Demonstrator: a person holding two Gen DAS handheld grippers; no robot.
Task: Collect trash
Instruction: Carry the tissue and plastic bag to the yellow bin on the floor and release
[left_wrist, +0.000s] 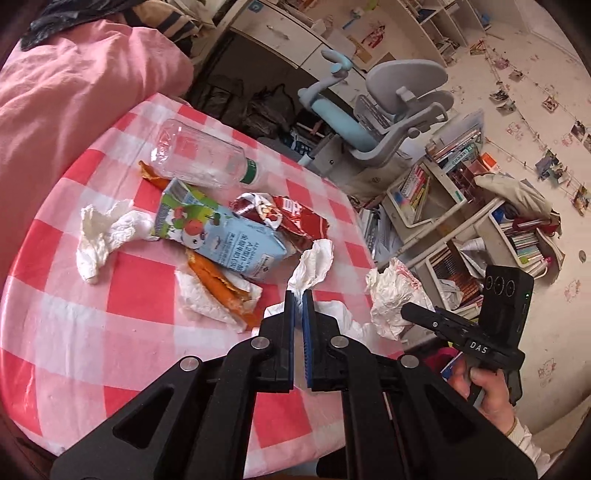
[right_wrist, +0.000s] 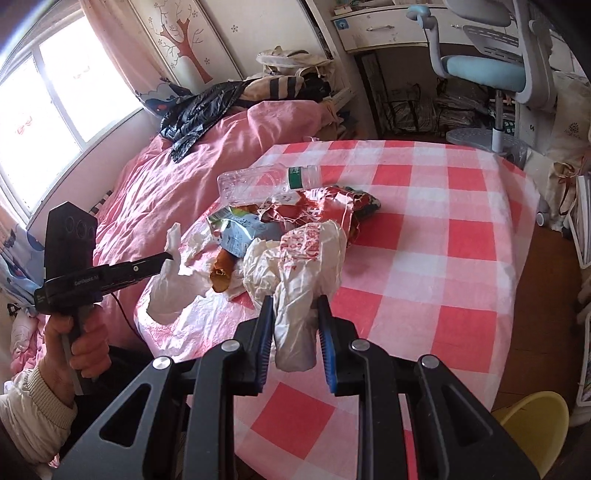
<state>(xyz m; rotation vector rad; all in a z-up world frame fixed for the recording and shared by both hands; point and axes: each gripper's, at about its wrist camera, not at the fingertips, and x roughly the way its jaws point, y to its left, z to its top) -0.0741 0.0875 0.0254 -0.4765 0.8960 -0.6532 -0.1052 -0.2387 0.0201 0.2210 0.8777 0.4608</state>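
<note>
Left wrist view, items on my worktop (left_wrist: 122, 332), which is covered in a red-and-white checked cloth:

- Left gripper (left_wrist: 298, 295): my jaws are closed, pinching the lower end of a white tissue (left_wrist: 314, 264); its free end stands up above the fingertips. In the right wrist view the same tissue (right_wrist: 171, 254) hangs from the gripper tip over the near-left edge of the worktop.
- Right gripper (right_wrist: 295, 302): clamped on a crumpled white plastic bag with red print (right_wrist: 306, 266), held between both blue pads. Seen from the left wrist, that bag (left_wrist: 391, 295) sits off the right edge of the worktop.
- Clear plastic bottle (left_wrist: 199, 157): lying on its side at the far part of the pile, green label near the neck.
- Milk carton (left_wrist: 218, 229): flattened, blue and green, lying just in front of the bottle.
- Red snack wrapper (left_wrist: 291, 218): crumpled, touching the carton's right side.
- Orange wrapper (left_wrist: 221, 284): lying on a white tissue beside the carton's near end.
- Loose crumpled tissue (left_wrist: 99, 240): left of the carton.
- Yellow bin (right_wrist: 532, 424): on the floor by the near-right edge of the worktop, only partly in view.
- Pink bedding (right_wrist: 166, 192): on the bed to the left of the worktop.
- Grey and blue chair (left_wrist: 388, 107): beyond the worktop.
</note>
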